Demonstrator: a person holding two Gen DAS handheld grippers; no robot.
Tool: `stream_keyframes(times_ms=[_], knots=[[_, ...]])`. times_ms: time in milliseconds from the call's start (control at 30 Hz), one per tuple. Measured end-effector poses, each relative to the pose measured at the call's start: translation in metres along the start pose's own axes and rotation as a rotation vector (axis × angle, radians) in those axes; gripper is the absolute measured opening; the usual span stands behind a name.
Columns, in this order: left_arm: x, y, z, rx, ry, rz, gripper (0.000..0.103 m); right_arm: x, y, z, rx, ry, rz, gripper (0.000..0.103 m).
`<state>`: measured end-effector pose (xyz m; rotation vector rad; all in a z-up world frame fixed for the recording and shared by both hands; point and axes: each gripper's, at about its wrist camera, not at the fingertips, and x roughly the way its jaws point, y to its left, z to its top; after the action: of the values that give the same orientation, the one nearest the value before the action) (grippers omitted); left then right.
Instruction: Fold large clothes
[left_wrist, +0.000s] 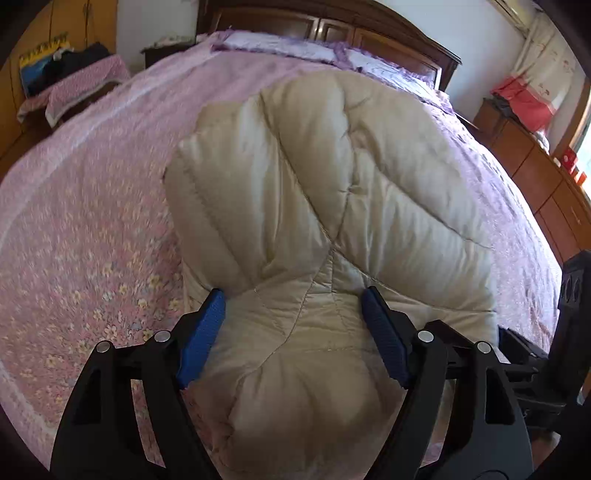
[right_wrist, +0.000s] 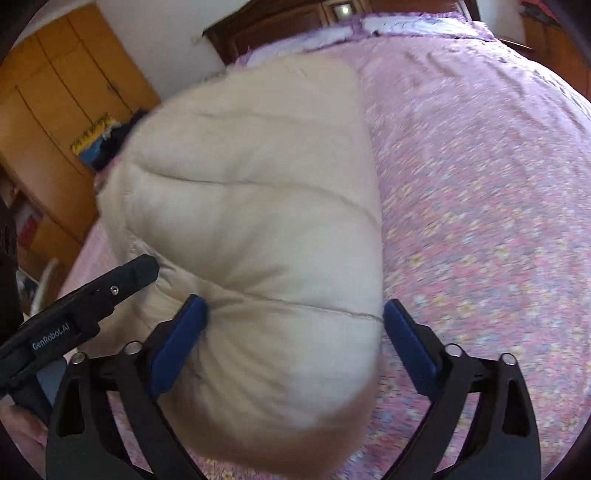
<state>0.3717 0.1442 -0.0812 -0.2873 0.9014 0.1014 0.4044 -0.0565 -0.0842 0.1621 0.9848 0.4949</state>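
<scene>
A cream quilted down jacket (left_wrist: 325, 192) lies bunched on the pink floral bed cover (left_wrist: 85, 229). My left gripper (left_wrist: 293, 306) has its blue pads wide apart with a puffy fold of the jacket bulging between them. In the right wrist view the jacket (right_wrist: 251, 221) is blurred and fills the left half. My right gripper (right_wrist: 295, 321) also has its jaws wide, with a thick bulge of jacket between the pads. The left gripper's black body (right_wrist: 92, 295) shows at the left of that view, close beside the right one.
The bed (right_wrist: 480, 184) spreads wide to the right with a dark wooden headboard (left_wrist: 332, 26) and purple pillows (left_wrist: 280, 46) at the far end. A wooden cabinet (left_wrist: 535, 173) runs along the right side. A yellow wardrobe (right_wrist: 48, 110) and piled clothes (left_wrist: 74, 81) stand to the left.
</scene>
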Motion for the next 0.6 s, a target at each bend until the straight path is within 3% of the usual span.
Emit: stream_keyframes(times_ms=[133,367,533,600], knots=[[0.02,-0.001,-0.003,0.023,-0.006,0.001,0.081,0.019,-0.007,-0.009,0.049,0.011,0.008,0.097],[0.041,-0.002,-0.01,0.009,-0.032,-0.017,0.082,0.025,-0.003,-0.016,-0.008,0.014,-0.06,0.097],[0.039,-0.007,-0.012,0.024,-0.041,-0.008,0.082,0.027,0.007,-0.021,-0.038,-0.001,-0.105,0.097],[0.024,-0.005,-0.011,0.03,-0.035,-0.038,0.082,0.024,0.009,-0.021,-0.029,-0.009,-0.087,0.098]])
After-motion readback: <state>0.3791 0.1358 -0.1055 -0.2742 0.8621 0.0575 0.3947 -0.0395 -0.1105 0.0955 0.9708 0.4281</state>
